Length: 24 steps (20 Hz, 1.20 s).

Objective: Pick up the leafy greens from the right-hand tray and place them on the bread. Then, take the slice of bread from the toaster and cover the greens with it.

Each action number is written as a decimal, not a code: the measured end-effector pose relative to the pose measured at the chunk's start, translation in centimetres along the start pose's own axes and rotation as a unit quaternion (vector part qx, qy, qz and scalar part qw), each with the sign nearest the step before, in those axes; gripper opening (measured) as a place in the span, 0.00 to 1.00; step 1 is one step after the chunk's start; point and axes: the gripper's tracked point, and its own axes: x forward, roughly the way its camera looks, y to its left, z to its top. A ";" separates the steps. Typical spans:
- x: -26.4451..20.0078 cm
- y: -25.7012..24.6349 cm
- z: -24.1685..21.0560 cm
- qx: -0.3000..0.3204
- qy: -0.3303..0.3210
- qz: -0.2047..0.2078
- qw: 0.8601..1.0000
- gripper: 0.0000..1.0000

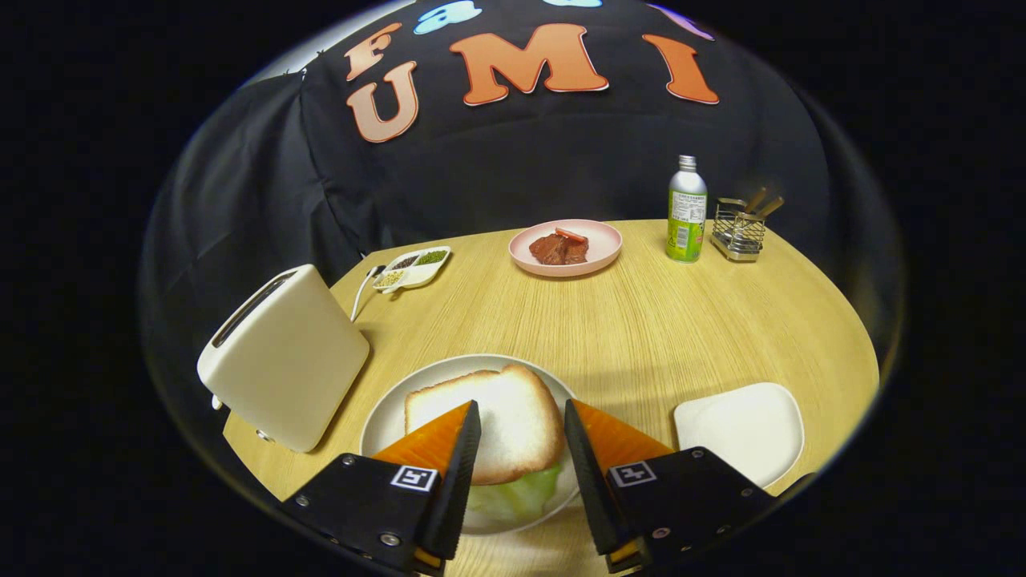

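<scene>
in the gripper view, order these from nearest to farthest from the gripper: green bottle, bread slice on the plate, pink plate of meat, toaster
The gripper is open.
1. Bread slice, between the fingers, lying on the greens.
2. Toaster, just left of the fingers.
3. Pink plate of meat, far beyond the fingers, mid-table.
4. Green bottle, beyond and to the right; only slightly farther than the pink plate.

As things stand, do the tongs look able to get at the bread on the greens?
Probably yes. The tongs are open, one finger either side of the bread on the plate. Nothing lies between them; the toaster stands clear beside the plate.
</scene>
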 end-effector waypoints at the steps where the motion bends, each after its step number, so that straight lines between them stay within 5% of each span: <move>1: -0.2 -0.4 0.2 -0.002 -0.004 -0.004 1.000 0.65; 7: -2.5 -3.5 1.8 -0.010 -0.035 -0.029 0.999 0.74; 14: -7.8 -9.3 4.8 -0.030 -0.108 -0.086 0.990 0.97; 24: -16.3 -16.9 6.2 -0.031 -0.193 -0.142 0.970 0.97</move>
